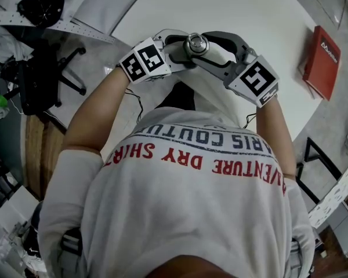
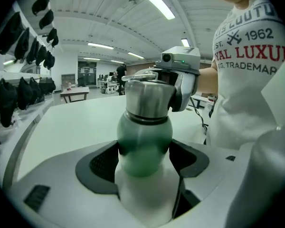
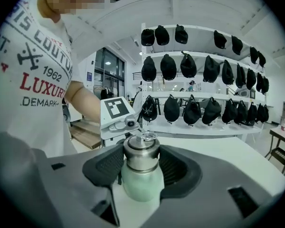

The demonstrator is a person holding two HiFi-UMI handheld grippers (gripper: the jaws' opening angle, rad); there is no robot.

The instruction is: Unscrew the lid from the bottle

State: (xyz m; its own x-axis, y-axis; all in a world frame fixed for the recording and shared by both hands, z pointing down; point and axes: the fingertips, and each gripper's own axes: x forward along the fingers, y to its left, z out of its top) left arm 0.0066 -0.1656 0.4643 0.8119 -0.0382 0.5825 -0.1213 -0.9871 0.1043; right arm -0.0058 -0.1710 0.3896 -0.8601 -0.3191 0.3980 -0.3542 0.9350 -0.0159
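With 2 grippers, a person braces a green bottle (image 2: 143,144) upright at the near edge of a white table (image 1: 249,16), close to the chest. The left gripper (image 2: 145,164) is clamped on the bottle's body, apparently to stop it turning. The right gripper (image 3: 141,161), reaching in from the opposite side, grasps the steel lid (image 3: 141,152), ready to twist it. The lid is not yet off. The bottle's long axis runs vertically, lid pointing up; whether its base rests on the table is hidden.

Left tool (image 2: 145,156) clamped; right tool (image 3: 141,163) apparently gripping too, facing it.
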